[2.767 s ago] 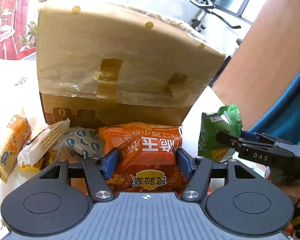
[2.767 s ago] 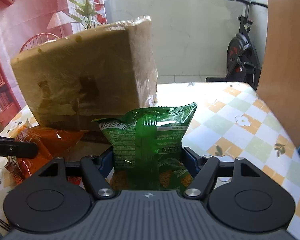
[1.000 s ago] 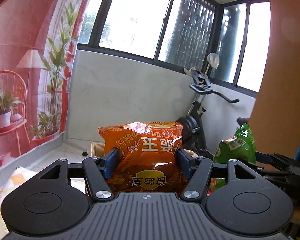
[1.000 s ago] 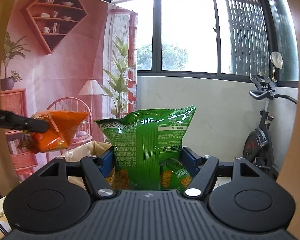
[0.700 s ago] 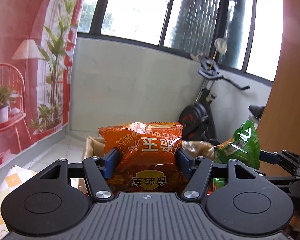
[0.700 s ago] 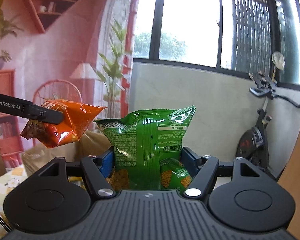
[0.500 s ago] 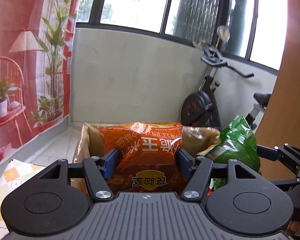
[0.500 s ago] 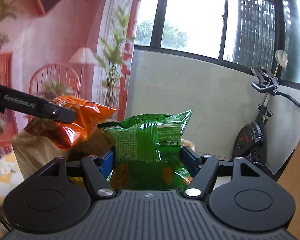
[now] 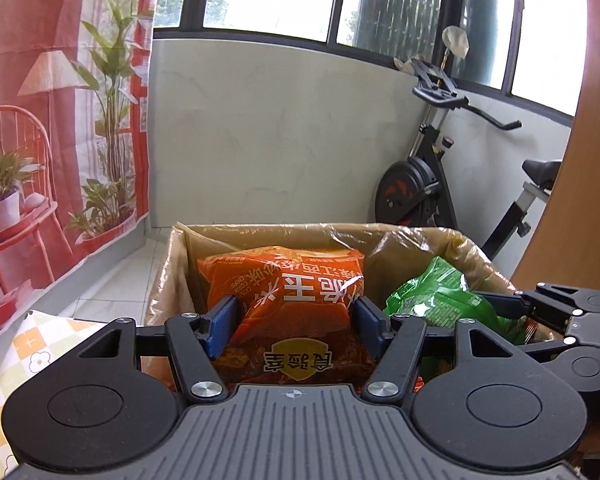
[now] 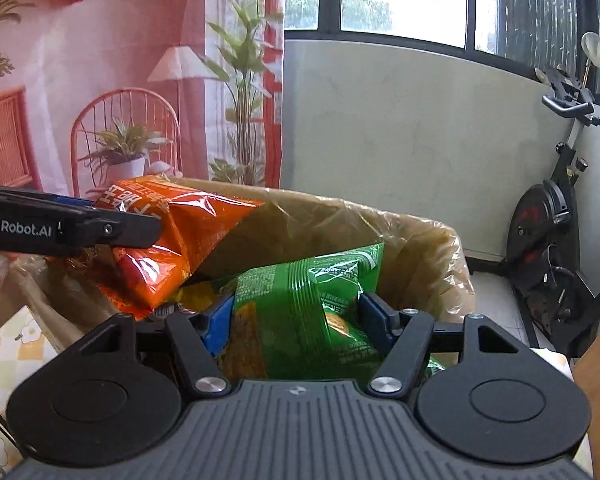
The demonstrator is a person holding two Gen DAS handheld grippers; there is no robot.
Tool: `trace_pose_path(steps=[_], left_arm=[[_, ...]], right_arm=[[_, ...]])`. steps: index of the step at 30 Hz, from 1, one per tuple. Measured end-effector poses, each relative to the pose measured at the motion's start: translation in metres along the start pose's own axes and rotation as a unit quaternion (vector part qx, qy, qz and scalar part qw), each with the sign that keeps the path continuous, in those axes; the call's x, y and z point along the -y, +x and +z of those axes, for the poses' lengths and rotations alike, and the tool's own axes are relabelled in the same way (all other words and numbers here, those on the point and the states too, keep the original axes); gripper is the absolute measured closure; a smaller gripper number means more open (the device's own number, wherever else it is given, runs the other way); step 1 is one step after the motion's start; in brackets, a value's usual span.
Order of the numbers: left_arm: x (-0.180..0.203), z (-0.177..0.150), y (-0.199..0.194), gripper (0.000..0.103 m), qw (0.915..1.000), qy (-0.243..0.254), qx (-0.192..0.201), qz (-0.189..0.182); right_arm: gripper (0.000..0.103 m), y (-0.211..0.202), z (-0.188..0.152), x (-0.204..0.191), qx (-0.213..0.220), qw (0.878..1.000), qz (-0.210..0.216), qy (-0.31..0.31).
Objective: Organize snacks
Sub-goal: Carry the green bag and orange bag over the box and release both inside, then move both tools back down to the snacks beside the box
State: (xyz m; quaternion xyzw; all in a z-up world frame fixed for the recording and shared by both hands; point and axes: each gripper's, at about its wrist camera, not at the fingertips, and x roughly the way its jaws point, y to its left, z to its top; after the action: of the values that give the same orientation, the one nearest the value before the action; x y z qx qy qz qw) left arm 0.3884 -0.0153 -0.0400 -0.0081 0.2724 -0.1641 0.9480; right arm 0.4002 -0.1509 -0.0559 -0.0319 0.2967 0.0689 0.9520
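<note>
You brought both bags down from mid-air to the lined box (image 9: 284, 236). Your left hand-held gripper (image 9: 296, 320) clamped the orange chip bag (image 9: 288, 292) over the opening; your right hand-held gripper (image 10: 296, 320), jaws closing on the green bag (image 10: 300, 300), dipped inside. Release comes next.

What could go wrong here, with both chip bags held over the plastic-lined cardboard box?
1. The left gripper holds the orange chip bag high above the plastic-lined cardboard box; dropped from there it might catch the rim.
2. The right gripper's jaws are closing on the puffy green chip bag, which could crush the chips.
3. The two bags sit close together, so the grippers may collide.
</note>
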Motion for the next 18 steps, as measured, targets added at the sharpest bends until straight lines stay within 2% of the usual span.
trace_pose_path(steps=[2,3,5,6,7,11,18], left_arm=[[0.0,0.001,0.001,0.033,1.0,0.004,0.001,0.003],[0.0,0.002,0.001,0.024,0.9999,0.005,0.0,0.009],[-0.001,0.003,-0.003,0.018,0.9997,0.005,0.009,0.021],[-0.003,0.004,-0.006,0.018,0.9997,0.003,0.012,0.022],[-0.004,0.005,-0.009,0.018,0.9997,-0.001,0.012,0.021],[-0.008,0.005,-0.027,0.018,0.9997,-0.015,0.013,0.013],[-0.011,-0.002,-0.074,0.018,0.9998,-0.009,0.013,0.01]], right_arm=[[0.035,0.001,0.001,0.002,-0.001,1.0,0.002,0.002],[0.034,0.0,0.002,0.002,0.001,1.0,0.002,0.001],[0.031,-0.011,-0.003,0.001,0.008,1.0,-0.004,-0.007],[0.022,-0.015,-0.003,0.0,0.01,1.0,-0.01,-0.01],[0.018,-0.019,-0.003,-0.001,0.011,1.0,-0.017,-0.01],[0.018,-0.043,-0.009,-0.007,0.034,0.999,-0.014,-0.006],[0.018,-0.089,-0.025,-0.009,0.057,0.998,-0.011,0.021]])
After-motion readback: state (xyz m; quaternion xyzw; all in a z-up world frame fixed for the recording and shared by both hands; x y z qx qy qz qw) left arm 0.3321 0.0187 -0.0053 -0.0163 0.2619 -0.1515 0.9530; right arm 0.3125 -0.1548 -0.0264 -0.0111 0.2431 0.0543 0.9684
